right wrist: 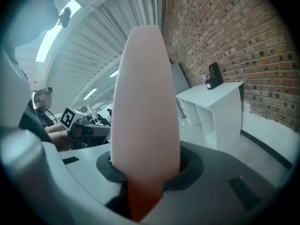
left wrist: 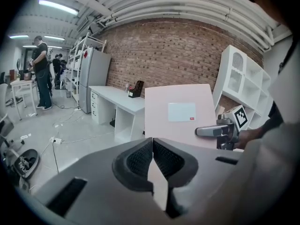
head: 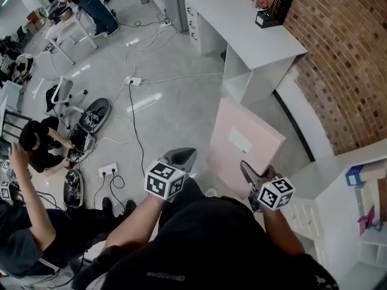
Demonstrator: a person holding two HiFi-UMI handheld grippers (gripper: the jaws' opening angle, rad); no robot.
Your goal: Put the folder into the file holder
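A pale pink folder with a white label stands upright in the air in front of me. My right gripper is shut on its near lower edge. In the right gripper view the folder rises edge-on out of the jaws of the right gripper. My left gripper hangs to the folder's left, apart from it. Its jaws meet, with nothing between them. The black file holder stands far off on a white desk by the brick wall. It also shows in both gripper views.
A white shelf unit stands at the right against the brick wall. Cables and power strips lie on the grey floor. People sit and stand at the left, near a chair and a table.
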